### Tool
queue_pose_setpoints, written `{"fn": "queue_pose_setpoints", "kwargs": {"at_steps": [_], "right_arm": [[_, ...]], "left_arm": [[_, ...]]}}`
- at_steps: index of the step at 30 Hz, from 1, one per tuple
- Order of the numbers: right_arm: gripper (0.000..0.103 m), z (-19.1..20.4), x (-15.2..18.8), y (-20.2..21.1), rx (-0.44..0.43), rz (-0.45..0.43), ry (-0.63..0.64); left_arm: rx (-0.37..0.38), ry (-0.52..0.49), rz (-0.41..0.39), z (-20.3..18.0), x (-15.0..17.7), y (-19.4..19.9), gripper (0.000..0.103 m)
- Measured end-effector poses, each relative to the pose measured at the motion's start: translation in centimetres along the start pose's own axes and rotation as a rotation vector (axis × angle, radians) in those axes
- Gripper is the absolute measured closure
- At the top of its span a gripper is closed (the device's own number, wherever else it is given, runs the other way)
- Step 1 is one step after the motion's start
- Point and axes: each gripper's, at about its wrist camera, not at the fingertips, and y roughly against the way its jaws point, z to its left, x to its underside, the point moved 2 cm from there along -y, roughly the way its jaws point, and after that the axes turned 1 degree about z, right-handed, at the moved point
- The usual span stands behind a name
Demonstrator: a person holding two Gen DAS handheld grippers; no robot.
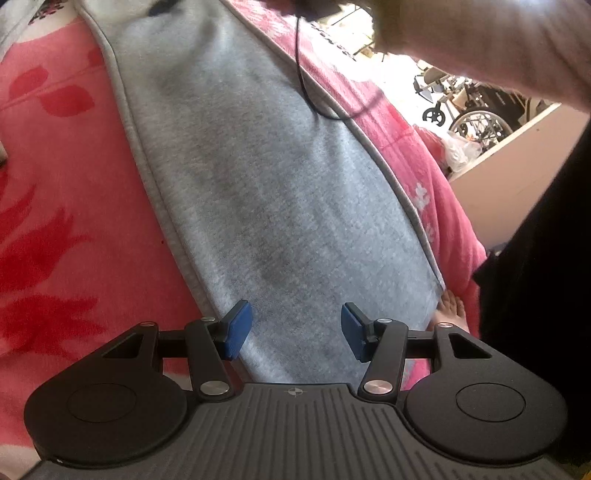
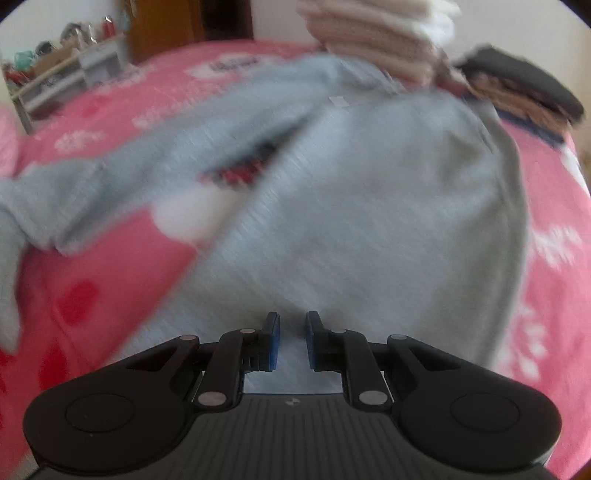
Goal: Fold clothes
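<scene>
My right view is smearing with blur. The grey sweatshirt is lying flat on the pink bed, folded stacks hugging its far edge. My left gripper is hovering released over grey cloth; my right gripper is gaping narrowly, grasping nothing.

L gripper points steeply down, blue pads well apart, nothing between them. R gripper also points steeply down, pads near each other, narrow gap, nothing held. A bare foot shows just right of L tongs.
</scene>
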Motion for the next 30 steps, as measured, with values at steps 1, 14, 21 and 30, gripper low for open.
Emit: {"fn": "queue_pose_setpoints", "kwargs": {"at_steps": [1, 14, 21, 30], "right_arm": [[0.086, 0.3, 1.0, 0.9, -0.018, 0.009, -0.004], [0.086, 9.7, 18.8, 13.5, -0.283, 0.364, 0.141], [0.086, 7.9, 14.6, 12.9, -0.174, 0.198, 0.061], [0.085, 10.5, 24.8, 16.9, -0.259, 0.417, 0.132]], "left_arm": [[0.000, -0.002, -0.006, 0.0, 0.1, 0.0, 0.050], [-0.076, -0.089, -0.043, -1.4, 1.8, 0.7, 0.049], [-0.128, -0.104, -0.055, -2.8, 2.9, 0.5, 0.049], [-0.130, -0.209, 0.032, -5.6, 5.2, -0.5, 0.049]]}}
